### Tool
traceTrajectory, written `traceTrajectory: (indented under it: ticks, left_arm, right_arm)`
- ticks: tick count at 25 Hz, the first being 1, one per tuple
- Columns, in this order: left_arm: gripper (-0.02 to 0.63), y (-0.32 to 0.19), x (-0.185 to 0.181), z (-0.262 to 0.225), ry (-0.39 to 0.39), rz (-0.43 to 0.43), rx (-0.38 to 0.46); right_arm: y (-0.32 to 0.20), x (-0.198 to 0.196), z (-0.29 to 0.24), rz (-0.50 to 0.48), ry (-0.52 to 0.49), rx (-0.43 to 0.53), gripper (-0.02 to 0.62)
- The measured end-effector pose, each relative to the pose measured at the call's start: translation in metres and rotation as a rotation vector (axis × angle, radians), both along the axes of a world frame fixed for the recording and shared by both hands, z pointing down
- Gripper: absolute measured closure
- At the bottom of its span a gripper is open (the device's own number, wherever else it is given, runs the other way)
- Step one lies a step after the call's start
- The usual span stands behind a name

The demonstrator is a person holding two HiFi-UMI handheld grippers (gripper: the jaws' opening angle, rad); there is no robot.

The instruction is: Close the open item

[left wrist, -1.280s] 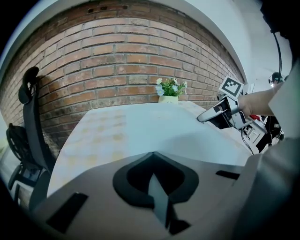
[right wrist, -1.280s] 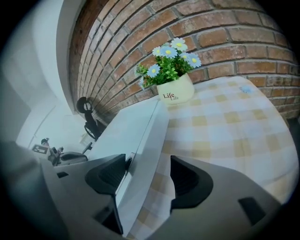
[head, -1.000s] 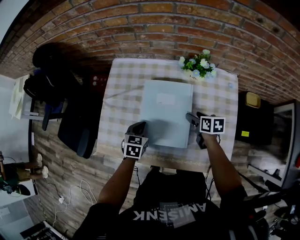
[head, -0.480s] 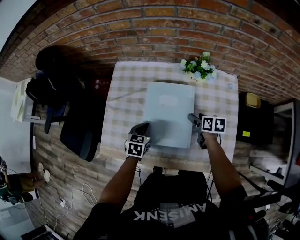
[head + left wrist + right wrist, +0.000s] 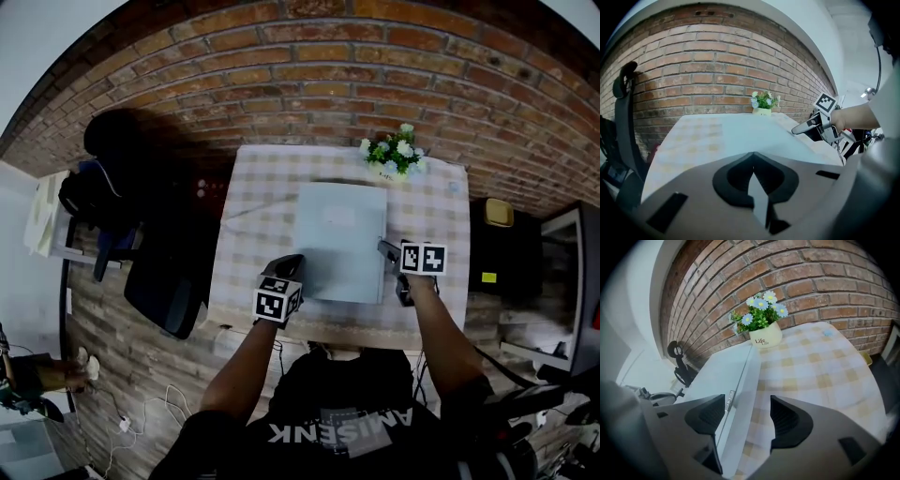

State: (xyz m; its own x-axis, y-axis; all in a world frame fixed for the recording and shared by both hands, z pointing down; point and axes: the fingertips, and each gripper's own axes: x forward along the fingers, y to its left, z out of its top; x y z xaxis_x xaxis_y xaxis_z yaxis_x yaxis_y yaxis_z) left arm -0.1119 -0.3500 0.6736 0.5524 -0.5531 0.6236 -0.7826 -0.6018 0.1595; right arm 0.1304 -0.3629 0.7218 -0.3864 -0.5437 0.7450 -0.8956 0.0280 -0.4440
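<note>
Pale grey-blue flat rectangular case [image 5: 342, 239], the item to be closed, lies in the middle of the table with the beige checked cloth [image 5: 253, 206]. A cream pot of white flowers [image 5: 392, 155] stands behind it by the red brick wall [image 5: 319, 75]. The lid appears to lie flat on the base, with only a thin seam along the side, so the closing seems all but complete.

The left gripper [image 5: 291, 262] sits at the near left corner, probably to press the lid down. Its jaws are clenched tip to tip on nothing.

The right gripper [image 5: 384, 248] is at the right edge, near the small metal latch [image 5: 729, 401]. Its jaws stand wide apart and empty, one over the lid and one over the cloth. Contact cannot be told.
</note>
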Motion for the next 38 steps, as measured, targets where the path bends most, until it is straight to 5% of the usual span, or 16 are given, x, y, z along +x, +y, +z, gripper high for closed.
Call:
traceTrajectory:
  ticks: [12, 13, 15, 16, 29, 38]
  left_arm:
    - [0.592, -0.009, 0.030, -0.087, 0.105, 0.052, 0.188]
    - [0.592, -0.009, 0.033, -0.095, 0.122, 0.056, 0.197]
    - [0.593, -0.008, 0.039, -0.112, 0.154, 0.058, 0.215]
    - [0.593, -0.008, 0.043, -0.120, 0.166, 0.061, 0.228]
    - [0.594, -0.010, 0.063, -0.206, 0.268, 0.086, 0.349]
    - [0.594, -0.003, 0.070, -0.261, 0.381, 0.074, 0.438]
  right_arm:
    - [0.006, 0.002, -0.096, -0.037, -0.060, 0.213, 0.293]
    - [0.008, 0.003, -0.106, -0.045, -0.054, 0.234, 0.301]
    - [0.011, 0.004, -0.129, -0.054, -0.040, 0.292, 0.447]
    - [0.011, 0.004, -0.141, -0.058, -0.036, 0.325, 0.465]
    - [0.034, 0.006, -0.270, -0.095, -0.009, 0.609, 0.535]
    - [0.049, 0.024, -0.314, -0.062, 0.099, 0.715, 0.543]
